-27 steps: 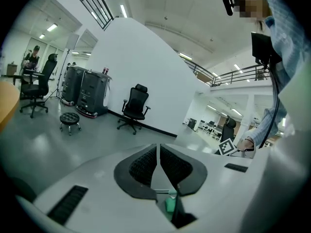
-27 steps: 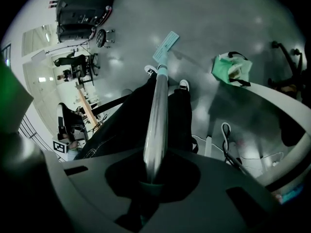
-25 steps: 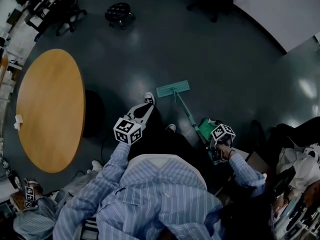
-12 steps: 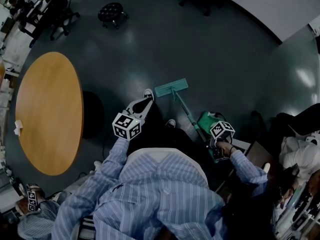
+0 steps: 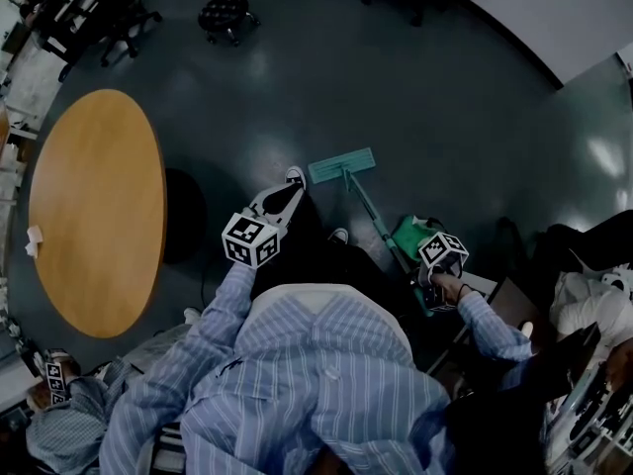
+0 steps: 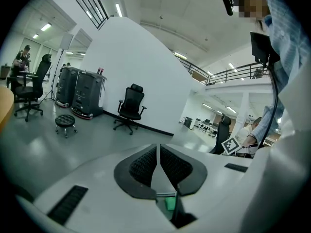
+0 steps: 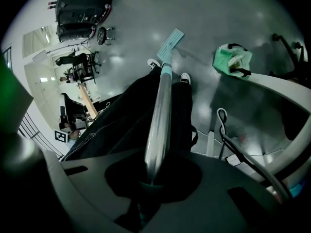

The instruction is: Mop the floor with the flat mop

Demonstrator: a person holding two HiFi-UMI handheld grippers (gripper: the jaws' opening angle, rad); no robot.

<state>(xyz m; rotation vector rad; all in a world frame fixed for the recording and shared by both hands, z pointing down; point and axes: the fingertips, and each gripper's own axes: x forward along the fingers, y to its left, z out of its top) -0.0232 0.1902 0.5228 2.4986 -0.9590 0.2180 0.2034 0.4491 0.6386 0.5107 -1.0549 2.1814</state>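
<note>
The flat mop's teal head lies on the dark floor just right of a white-toed shoe. Its handle slants back to my right gripper, which is shut on it. In the right gripper view the metal handle runs from my right gripper out to the mop head. My left gripper hangs over the person's leg, apart from the mop. In the left gripper view the left gripper is shut with nothing between its black pads.
A round wooden table fills the left side. A black stool and office chairs stand at the far end. A green bag sits on the floor by the right gripper. Other people sit at the lower left and right edges.
The head view has shifted a little. The mop head has edged slightly nearer the feet. Both grippers hold the same states.
</note>
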